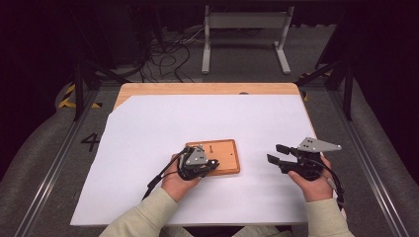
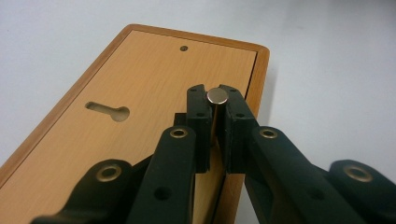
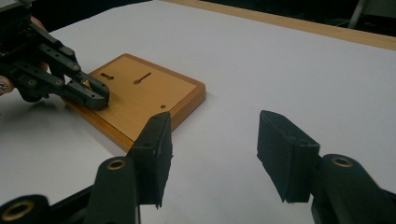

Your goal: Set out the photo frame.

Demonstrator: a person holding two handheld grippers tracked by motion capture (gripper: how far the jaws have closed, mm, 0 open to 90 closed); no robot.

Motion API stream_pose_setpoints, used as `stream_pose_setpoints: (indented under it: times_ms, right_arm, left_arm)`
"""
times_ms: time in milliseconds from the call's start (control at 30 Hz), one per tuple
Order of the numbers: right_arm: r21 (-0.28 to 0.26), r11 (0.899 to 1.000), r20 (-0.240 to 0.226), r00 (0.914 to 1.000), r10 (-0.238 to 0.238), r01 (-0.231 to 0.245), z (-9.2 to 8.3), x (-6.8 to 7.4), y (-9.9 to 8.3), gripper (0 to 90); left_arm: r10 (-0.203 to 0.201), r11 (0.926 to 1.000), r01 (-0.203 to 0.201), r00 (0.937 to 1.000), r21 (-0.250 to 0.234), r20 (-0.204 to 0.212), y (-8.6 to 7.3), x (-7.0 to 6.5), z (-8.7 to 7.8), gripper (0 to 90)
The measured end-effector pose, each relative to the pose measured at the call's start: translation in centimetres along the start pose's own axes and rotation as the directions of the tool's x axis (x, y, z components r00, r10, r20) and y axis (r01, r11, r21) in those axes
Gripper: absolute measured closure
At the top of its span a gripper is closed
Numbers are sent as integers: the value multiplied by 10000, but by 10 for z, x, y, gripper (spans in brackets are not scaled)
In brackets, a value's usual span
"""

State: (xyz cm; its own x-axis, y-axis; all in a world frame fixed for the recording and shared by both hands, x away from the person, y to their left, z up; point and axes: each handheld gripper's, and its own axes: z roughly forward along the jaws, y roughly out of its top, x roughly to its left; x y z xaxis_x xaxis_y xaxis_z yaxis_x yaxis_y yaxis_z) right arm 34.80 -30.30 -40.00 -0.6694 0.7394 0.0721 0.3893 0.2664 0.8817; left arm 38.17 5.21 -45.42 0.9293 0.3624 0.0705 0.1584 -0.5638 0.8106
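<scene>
A flat wooden board [image 1: 225, 150] with a raised rim lies on the white sheet near the middle front. In the left gripper view the board [image 2: 154, 79] has a keyhole slot [image 2: 109, 111] and a small round hole [image 2: 184, 48]. A short metal pin [image 2: 217, 96] stands by the board's right rim, and my left gripper [image 2: 215, 93] is shut on it, pads pressing both sides. From above, the left gripper [image 1: 213, 164] sits at the board's near left corner. My right gripper [image 1: 274, 153] hovers right of the board, jaws open and empty [image 3: 215, 140], facing the board [image 3: 144, 93].
A white sheet [image 1: 148, 128] covers most of the wooden table [image 1: 197, 89], whose far edge shows bare. Beyond it a grey metal frame [image 1: 244, 29] and loose cables [image 1: 168, 54] lie on the floor. Rails run along both sides of the table.
</scene>
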Motion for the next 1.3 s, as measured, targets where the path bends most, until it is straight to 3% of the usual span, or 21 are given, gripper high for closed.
stream_pose_setpoints:
  times_ms: [200, 300, 367, 433, 500, 567, 633, 700, 800, 833, 900, 933, 967, 1000, 1033, 1100, 1300]
  right_arm:
    - [-25, 10000, -63, 10000, -34, 33, 0, 0, 0, 462]
    - [-12, 10000, -82, 9999, -72, 72, 0, 1, 0, 462]
    - [11, 10000, -87, 9999, -64, 64, 0, 1, 0, 461]
    - [27, 10000, -107, 9999, -82, 82, 1, 2, 0, 459]
    - [17, 10000, -139, 9999, -64, 64, 1, 2, 1, 456]
    - [7, 9999, -173, 9998, -127, 127, 1, 3, 1, 455]
    - [-12, 9998, -260, 9995, -188, 188, 1, 3, 2, 453]
    - [-40, 9997, -319, 9992, -255, 253, 2, 4, 2, 450]
    - [-42, 9997, -411, 9988, -252, 251, 2, 6, 3, 442]
    - [-42, 9997, -411, 9988, -252, 251, 2, 6, 3, 442]
    - [107, 9998, -509, 9986, -147, 153, 5, 6, 4, 421]
    - [107, 9998, -509, 9986, -147, 153, 5, 6, 4, 421]
    - [192, 9996, -534, 9984, -192, 203, 6, 7, 4, 420]
    - [232, 9995, -565, 9982, -191, 204, 7, 7, 5, 420]
    - [257, 9995, -600, 9981, -168, 184, 7, 8, 5, 420]
    - [299, 9992, -682, 9974, -235, 256, 9, 10, 8, 417]
    - [654, 9974, -835, 9962, -255, 310, 19, 16, 19, 361]
  left_arm:
    - [731, 9972, -725, 9966, 169, -380, 1, -6, -1, 838]
    - [1338, 9907, -1317, 9884, 326, -722, 2, -12, -2, 837]
    - [1890, 9814, -1845, 9772, 531, -969, 2, -19, -3, 837]
    - [2524, 9671, -2465, 9608, 635, -1146, 3, -23, -4, 837]
    - [2710, 9620, -2649, 9555, 659, -1166, 2, -25, -4, 837]
    - [3035, 9525, -2973, 9444, 657, -1267, 1, -28, -5, 837]
    - [3568, 9340, -3499, 9238, 721, -1390, 0, -32, -5, 837]
    - [3916, 9200, -3839, 9082, 790, -1478, 0, -34, -5, 838]
    - [4318, 9020, -4243, 8876, 806, -1604, -2, -38, -6, 838]
    - [4318, 9020, -4243, 8876, 806, -1604, -2, -38, -6, 838]
    - [4720, 8816, -4640, 8660, 868, -1649, -2, -40, -6, 838]
    - [4790, 8778, -4714, 8614, 852, -1691, -3, -41, -6, 838]
    - [4959, 8683, -4887, 8512, 848, -1719, -3, -42, -6, 839]
    - [4994, 8663, -4923, 8485, 853, -1749, -4, -44, -5, 839]
    - [5205, 8538, -5115, 8349, 970, -1791, -4, -44, -6, 839]
    - [5349, 8448, -5251, 8251, 1028, -1820, -4, -45, -6, 839]
    - [5379, 8429, -5269, 8206, 1091, -1932, -5, -47, -7, 839]
